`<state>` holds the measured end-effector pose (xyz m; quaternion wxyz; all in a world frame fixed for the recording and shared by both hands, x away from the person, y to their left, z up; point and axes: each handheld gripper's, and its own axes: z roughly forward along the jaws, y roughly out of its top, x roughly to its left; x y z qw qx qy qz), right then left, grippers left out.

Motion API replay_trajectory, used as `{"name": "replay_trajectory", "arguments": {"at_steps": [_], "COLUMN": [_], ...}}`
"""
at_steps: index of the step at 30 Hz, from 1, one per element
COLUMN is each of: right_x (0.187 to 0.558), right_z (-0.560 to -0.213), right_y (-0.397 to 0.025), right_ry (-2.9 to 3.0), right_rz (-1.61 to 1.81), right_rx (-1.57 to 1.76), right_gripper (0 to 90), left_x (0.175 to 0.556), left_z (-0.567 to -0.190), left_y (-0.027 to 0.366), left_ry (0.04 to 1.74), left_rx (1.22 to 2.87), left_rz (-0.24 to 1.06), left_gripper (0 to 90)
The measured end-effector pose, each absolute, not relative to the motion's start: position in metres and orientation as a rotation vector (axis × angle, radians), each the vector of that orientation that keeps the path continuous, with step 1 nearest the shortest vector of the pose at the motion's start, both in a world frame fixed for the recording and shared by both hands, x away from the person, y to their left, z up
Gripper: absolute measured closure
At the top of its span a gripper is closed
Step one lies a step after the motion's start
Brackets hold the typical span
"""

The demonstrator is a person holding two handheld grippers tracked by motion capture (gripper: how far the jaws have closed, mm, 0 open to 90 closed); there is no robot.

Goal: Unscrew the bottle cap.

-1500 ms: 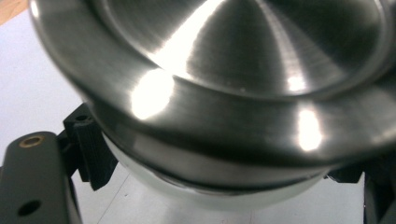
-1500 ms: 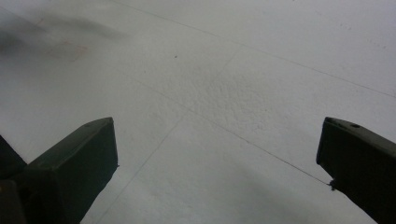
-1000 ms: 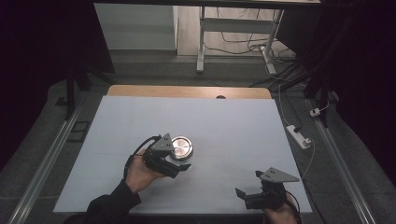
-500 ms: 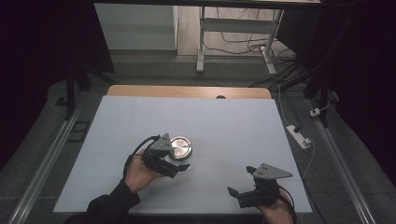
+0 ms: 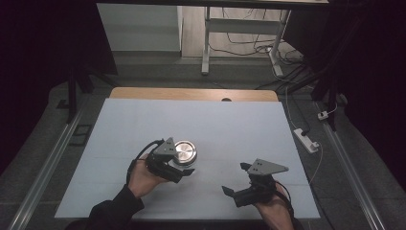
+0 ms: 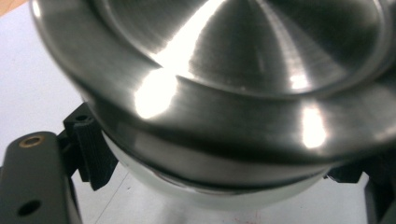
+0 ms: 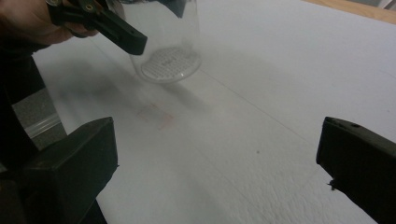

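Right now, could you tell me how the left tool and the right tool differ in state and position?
The left tool is shut on the glass jar just below its metal lid; the right tool is open and holds nothing. The left is at the jar; the right hangs apart, nearer the table's front edge. Both are hand-held.

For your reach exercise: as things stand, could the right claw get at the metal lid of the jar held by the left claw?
Probably yes. The right claw is open, with bare table between it and the jar. The left claw grips the glass below the lid, leaving its top uncovered.
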<state>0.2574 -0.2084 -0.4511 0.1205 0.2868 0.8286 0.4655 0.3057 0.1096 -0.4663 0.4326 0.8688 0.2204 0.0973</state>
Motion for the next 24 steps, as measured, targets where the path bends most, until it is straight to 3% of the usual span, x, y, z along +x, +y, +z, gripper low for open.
{"name": "replay_trajectory", "arguments": {"at_steps": [24], "right_x": [0.284], "right_z": [-0.427], "right_y": [-0.155], "right_ry": [2.458], "right_rz": [1.354], "right_rx": [0.782], "right_gripper": [0.0], "left_x": [0.305], "left_z": [-0.472], "left_y": [0.107], "left_ry": [0.552], "left_rx": [2.156], "left_rz": [0.249], "left_gripper": [15.6]}}
